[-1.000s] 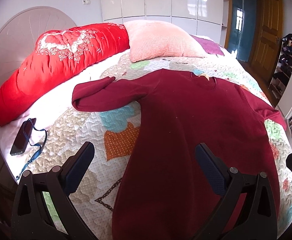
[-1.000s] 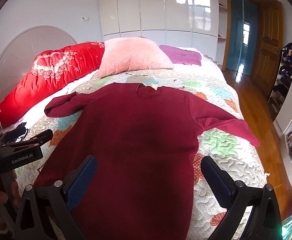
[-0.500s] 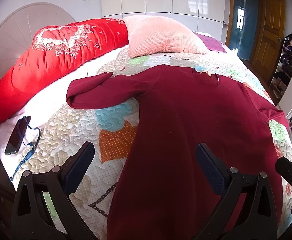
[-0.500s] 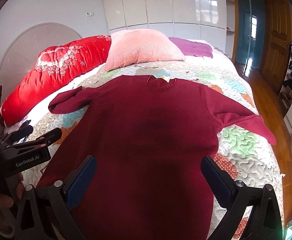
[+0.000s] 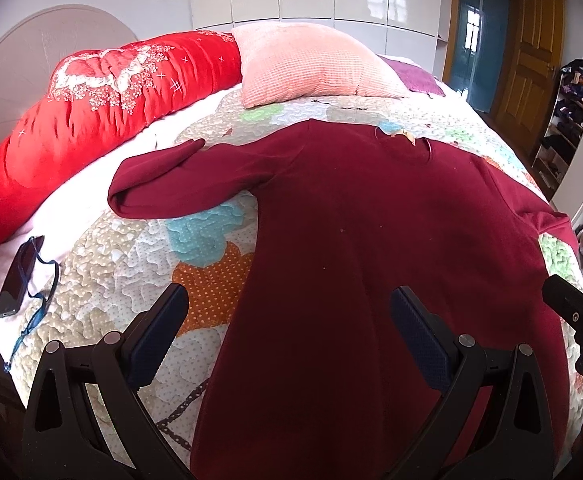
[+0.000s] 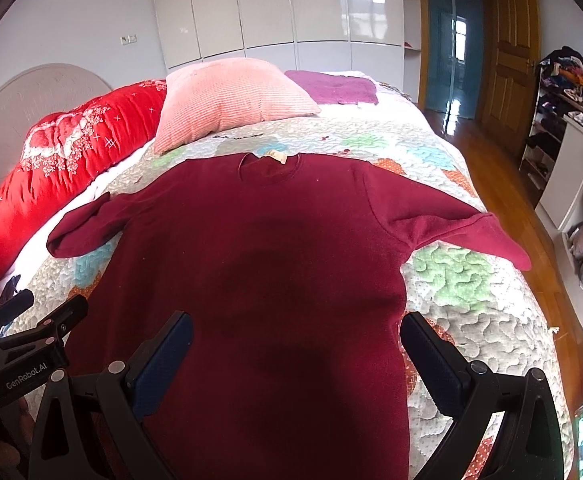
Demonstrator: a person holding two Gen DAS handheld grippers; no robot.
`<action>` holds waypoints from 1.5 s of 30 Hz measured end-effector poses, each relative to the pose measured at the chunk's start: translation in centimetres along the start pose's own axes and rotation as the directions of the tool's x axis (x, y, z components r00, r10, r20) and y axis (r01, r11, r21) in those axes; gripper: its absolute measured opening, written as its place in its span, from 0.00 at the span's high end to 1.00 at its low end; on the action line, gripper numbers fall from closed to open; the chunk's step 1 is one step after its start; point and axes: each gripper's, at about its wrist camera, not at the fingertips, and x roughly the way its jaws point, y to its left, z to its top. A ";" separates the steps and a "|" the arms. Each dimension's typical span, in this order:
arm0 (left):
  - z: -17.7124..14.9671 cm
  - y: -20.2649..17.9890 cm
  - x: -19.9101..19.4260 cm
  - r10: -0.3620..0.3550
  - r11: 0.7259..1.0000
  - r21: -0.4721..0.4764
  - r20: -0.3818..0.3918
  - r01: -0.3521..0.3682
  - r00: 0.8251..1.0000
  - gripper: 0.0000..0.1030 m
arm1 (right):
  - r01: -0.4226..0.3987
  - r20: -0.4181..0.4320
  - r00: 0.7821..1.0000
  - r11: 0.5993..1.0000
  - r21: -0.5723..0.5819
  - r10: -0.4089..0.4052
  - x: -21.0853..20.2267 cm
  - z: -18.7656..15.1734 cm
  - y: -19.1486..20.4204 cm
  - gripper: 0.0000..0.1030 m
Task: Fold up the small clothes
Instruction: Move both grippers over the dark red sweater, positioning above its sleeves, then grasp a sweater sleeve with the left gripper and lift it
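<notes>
A dark red long-sleeved sweater (image 5: 371, 240) lies flat, face up, on the patchwork quilt (image 5: 111, 280), collar toward the pillows, sleeves spread. It also shows in the right wrist view (image 6: 271, 272). Its left sleeve (image 5: 163, 184) is doubled back; its right sleeve (image 6: 471, 228) points toward the bed's right edge. My left gripper (image 5: 289, 320) is open and empty above the sweater's lower left side. My right gripper (image 6: 297, 344) is open and empty above the lower middle of the sweater. The left gripper's body shows in the right wrist view (image 6: 23, 360).
A red duvet (image 5: 91, 112), a pink pillow (image 5: 311, 68) and a purple cloth (image 6: 331, 88) lie at the head of the bed. A phone with a blue cord (image 5: 17, 276) lies near the bed's left edge. Shelves (image 6: 571, 140) and wooden floor (image 6: 503, 168) are to the right.
Both grippers have moved forward and lower toward the sweater, which now looks larger. Both stay open. The sweater has not moved.
</notes>
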 end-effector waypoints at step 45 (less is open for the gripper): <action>3.5 6.0 5.9 0.100 0.993 -0.055 -0.030 -0.101 0.995 0.01 | -0.091 -0.096 0.992 0.987 -0.133 0.078 7.5 3.6 5.5 0.05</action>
